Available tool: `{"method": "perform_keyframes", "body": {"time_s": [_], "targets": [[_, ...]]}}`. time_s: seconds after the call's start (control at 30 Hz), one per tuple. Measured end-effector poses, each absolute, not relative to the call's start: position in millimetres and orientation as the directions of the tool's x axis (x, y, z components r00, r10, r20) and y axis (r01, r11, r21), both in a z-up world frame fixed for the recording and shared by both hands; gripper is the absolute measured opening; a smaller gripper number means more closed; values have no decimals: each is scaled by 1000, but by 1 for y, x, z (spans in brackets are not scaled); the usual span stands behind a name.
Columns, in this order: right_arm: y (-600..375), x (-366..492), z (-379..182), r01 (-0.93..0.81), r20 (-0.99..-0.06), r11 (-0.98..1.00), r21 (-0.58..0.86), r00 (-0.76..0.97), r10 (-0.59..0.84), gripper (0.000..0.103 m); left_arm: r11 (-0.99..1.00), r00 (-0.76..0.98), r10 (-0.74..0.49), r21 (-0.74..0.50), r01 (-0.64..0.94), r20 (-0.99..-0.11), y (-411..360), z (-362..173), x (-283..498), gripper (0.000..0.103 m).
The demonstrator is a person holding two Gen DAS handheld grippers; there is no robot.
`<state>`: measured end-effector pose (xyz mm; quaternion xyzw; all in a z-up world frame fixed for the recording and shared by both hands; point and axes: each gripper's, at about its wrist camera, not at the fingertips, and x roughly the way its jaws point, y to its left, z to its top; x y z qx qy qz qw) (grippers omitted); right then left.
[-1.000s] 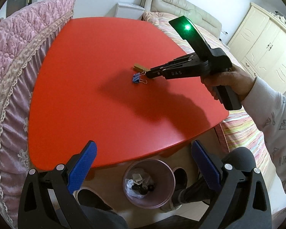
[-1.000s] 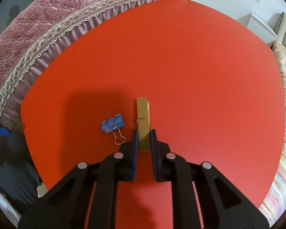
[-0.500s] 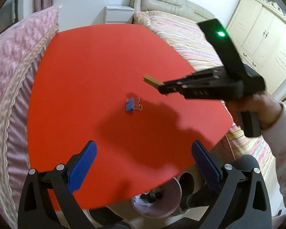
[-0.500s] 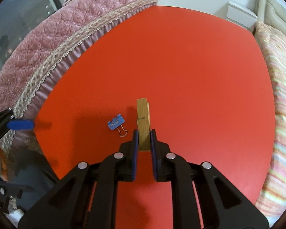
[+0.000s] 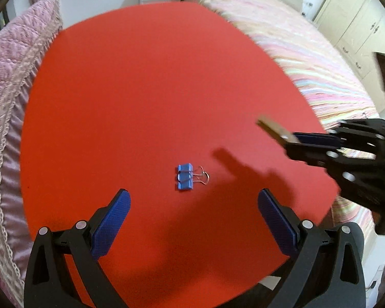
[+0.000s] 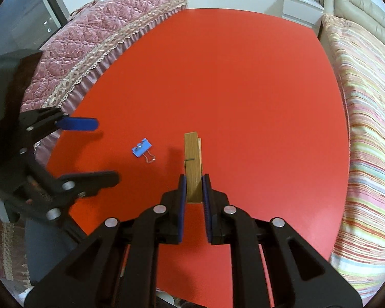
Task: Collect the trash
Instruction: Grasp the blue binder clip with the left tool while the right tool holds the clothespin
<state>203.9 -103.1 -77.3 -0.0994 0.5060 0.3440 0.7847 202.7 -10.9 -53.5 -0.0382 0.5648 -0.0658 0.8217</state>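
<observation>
Clothespin [image 6: 192, 164] in right gripper [image 6: 194, 192] | left gripper [image 5: 192, 213] open | binder clip [image 5: 185, 176] on table [image 5: 141, 89]

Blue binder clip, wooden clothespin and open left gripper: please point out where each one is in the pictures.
Blue binder clip [image 5: 184, 176]: left wrist view, on its blue body.
Wooden clothespin [image 6: 192, 164]: right wrist view, on its wooden side.
Left gripper [image 5: 193, 220]: left wrist view, midway between its fingertips.

Binder clip [image 5: 185, 177] lies on table [image 5: 141, 89], ahead between left gripper [image 5: 193, 220] fingers; clothespin [image 6: 193, 164] in right gripper [image 6: 194, 188], above table, right of clip.
</observation>
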Motion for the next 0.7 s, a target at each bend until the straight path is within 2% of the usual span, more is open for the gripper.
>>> {"method": "perform_keyframes", "body": {"time_s": [0.13, 0.23, 0.3, 0.43, 0.5, 0.53, 0.63, 0.7], "targets": [[-111, 204, -78, -633, -862, 750, 193, 256, 437, 12, 991, 315, -135, -130, 39, -939, -10, -66, 218, 95], [-115, 205, -79, -628, -862, 754, 194, 258, 437, 12, 990, 308, -138, -136, 28, -941, -10, -71, 222, 79], [-117, 205, -80, -625, -861, 755, 197, 258, 438, 12, 991, 316, -135, -134, 26, -939, -12, -72, 220, 77], [-118, 204, -81, -626, -859, 754, 200, 257, 442, 11, 991, 318, -130, -132, 16, -939, -8, -74, 221, 44], [-117, 204, -81, -627, -859, 752, 202, 256, 444, 11, 991, 317, -134, -135, 19, -939, -8, -75, 221, 35], [-118, 204, -81, -628, -858, 752, 202, 256, 445, 11, 991, 315, -135, -135, 21, -939, -6, -75, 222, 26], [-117, 203, -81, -629, -856, 750, 202, 258, 447, 11, 992, 331, -125, -124, 24, -935, -3, -73, 220, 12], [-117, 202, -81, -630, -855, 751, 200, 262, 448, 11, 993, 346, -118, -115, 29, -931, -4, -70, 217, 12]]}}
